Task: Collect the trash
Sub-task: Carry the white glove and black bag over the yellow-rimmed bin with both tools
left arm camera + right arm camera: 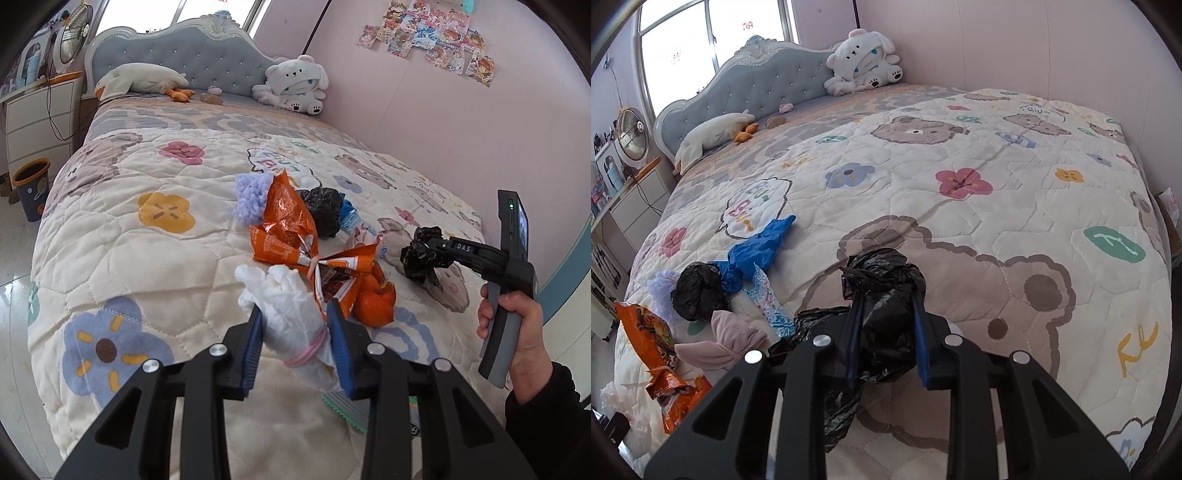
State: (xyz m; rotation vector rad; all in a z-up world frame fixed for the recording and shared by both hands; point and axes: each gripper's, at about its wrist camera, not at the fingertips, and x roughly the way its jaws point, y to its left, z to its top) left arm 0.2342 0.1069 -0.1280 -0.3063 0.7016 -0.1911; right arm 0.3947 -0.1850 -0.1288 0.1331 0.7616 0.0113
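Both grippers clamp trash above the quilted bed (pixel 997 155).

The left gripper (pixel 295 325) angles down toward the bed's near edge, its blue pads pinching a crumpled white tissue wad (pixel 288 306) with a pink hair tie (pixel 306 350) around it. The right gripper (pixel 886 332), carried on a grey handle by a person's hand (pixel 517 325) in a dark sleeve, also tilts down and grips a black plastic bag (pixel 882 295), held off the quilt. On the bed beside them lie an orange snack wrapper (pixel 284 221), a second black bag (pixel 696 291), a blue bag (pixel 757 251), orange peel (pixel 373 302) and a lilac fluffy piece (pixel 251 199). A dark bin with an orange rim (pixel 31 188) stands on the floor beside the bed, its contents unseen.
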